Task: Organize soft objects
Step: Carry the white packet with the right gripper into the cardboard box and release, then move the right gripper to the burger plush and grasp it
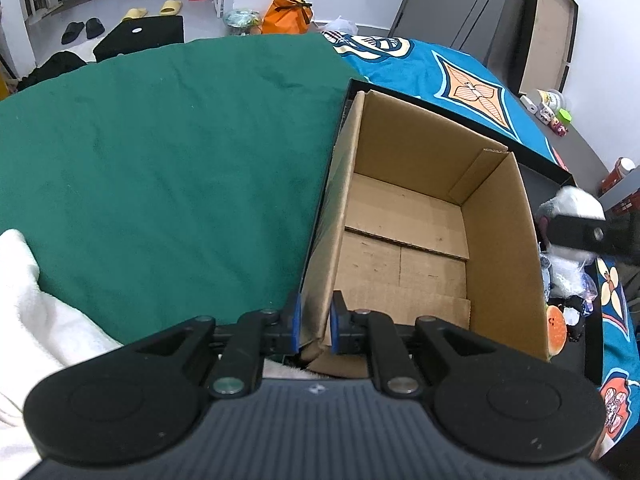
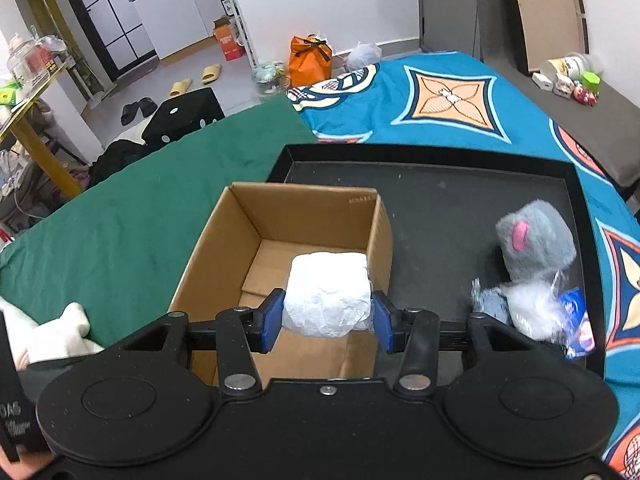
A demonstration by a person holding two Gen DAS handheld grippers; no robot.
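Observation:
An open cardboard box [image 1: 404, 216] [image 2: 280, 248] stands at the left end of a black tray [image 2: 460, 216]; its inside looks empty. My left gripper [image 1: 315, 324] is shut on the box's near left wall. My right gripper [image 2: 326, 316] is shut on a white wrapped soft bundle [image 2: 326, 294] and holds it above the box's near right part. A grey plush toy with a pink tongue [image 2: 534, 240] and a soft item in clear plastic [image 2: 532, 312] lie on the tray's right side. In the left wrist view the right gripper [image 1: 576, 232] shows at the right edge.
A green cloth [image 1: 160, 152] covers the bed left of the box; a blue patterned sheet [image 2: 440, 96] lies behind. White fabric [image 1: 36, 312] [image 2: 60, 332] lies at the near left. A burger-shaped toy [image 1: 556, 328] sits right of the box. Small items [image 2: 568, 76] stand on a grey ledge.

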